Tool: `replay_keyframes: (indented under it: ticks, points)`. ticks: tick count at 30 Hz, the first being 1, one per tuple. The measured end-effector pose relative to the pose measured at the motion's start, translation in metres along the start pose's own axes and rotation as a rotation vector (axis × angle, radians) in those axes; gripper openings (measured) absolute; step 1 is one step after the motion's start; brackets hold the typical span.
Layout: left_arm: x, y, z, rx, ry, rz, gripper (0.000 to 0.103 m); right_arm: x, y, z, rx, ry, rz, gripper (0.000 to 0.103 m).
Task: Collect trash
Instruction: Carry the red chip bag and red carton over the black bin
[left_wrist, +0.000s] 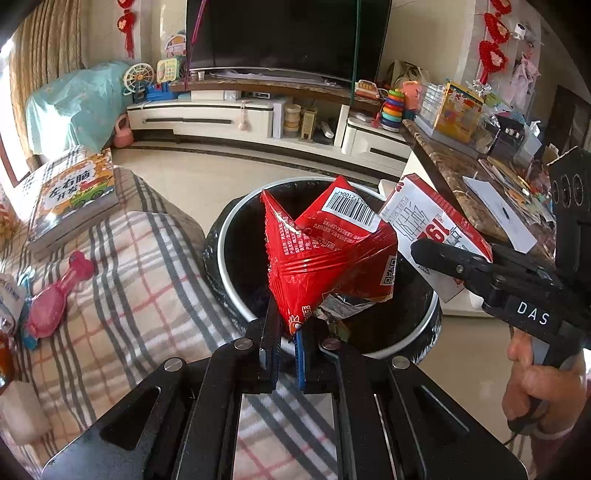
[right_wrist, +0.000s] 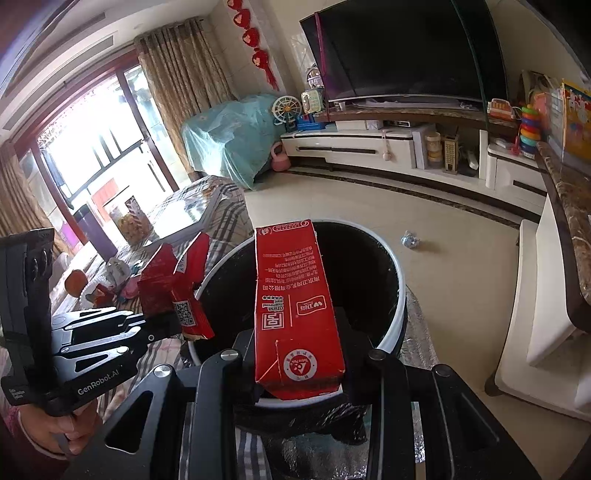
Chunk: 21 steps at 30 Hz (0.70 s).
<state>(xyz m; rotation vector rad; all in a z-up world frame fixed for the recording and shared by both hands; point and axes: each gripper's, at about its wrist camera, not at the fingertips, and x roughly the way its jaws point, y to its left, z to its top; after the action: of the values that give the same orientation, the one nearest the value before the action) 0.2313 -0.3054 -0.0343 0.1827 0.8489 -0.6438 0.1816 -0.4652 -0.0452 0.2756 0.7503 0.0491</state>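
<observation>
Left of the jaws in the left wrist view lies a grey-and-pink plaid blanket (left_wrist: 122, 280), bearing a thick children's picture book (left_wrist: 74, 199) and, nearer, a pink plastic toy (left_wrist: 55, 299). Far ahead of the jaws stands a large black curved television (left_wrist: 284, 35) on a white low media cabinet (left_wrist: 221, 118). Right of it sits a rainbow ring-stacking toy (left_wrist: 392, 109). A light-blue plastic cover (left_wrist: 74, 107) drapes furniture at far left. Red knot ornaments (right_wrist: 255, 40) hang beside beige curtains (right_wrist: 177, 81).
</observation>
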Motion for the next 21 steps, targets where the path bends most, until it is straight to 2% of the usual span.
replay_keyframes:
  ticks: [21]
  points:
    - [0.019, -0.006, 0.016, 0.024, 0.031, -0.007, 0.006, 0.015, -0.006, 0.015, 0.004, 0.024, -0.003, 0.031]
